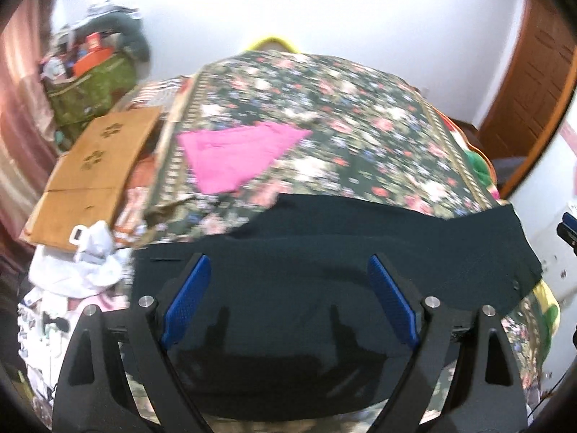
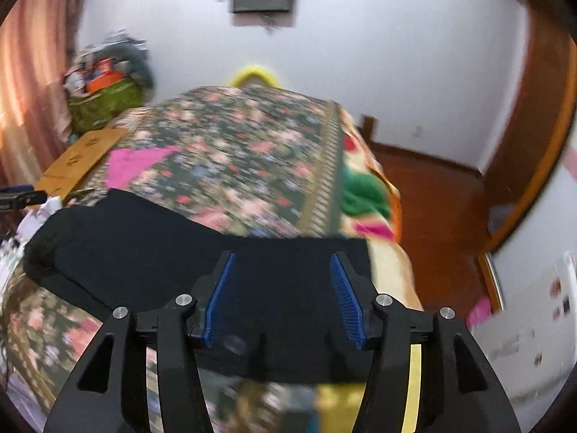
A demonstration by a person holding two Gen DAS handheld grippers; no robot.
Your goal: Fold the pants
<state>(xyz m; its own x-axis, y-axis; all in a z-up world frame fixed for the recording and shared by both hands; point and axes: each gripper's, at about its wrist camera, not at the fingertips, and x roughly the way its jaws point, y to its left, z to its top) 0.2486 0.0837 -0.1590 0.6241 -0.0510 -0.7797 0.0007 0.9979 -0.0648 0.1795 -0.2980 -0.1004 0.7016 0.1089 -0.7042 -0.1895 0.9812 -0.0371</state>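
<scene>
Dark pants [image 1: 360, 238] lie flat across the near end of a bed with a floral sheet [image 1: 324, 108]. My left gripper [image 1: 288, 263] hangs above them, its blue pads [image 1: 187, 299] spread wide with nothing between them. In the right wrist view the same pants [image 2: 144, 238] stretch from the left to the bed's right edge. My right gripper [image 2: 282, 258] hovers over their right end, jaws apart and gripping no cloth. A folded pink garment [image 1: 234, 155] lies further up the bed, towards the left.
A flat cardboard box [image 1: 93, 166] and a heap of white clothes [image 1: 90, 263] sit at the bed's left side. A green bag full of clutter [image 1: 93, 86] stands in the far left corner. Wooden floor [image 2: 432, 216] and a wooden door [image 1: 533, 72] lie to the right.
</scene>
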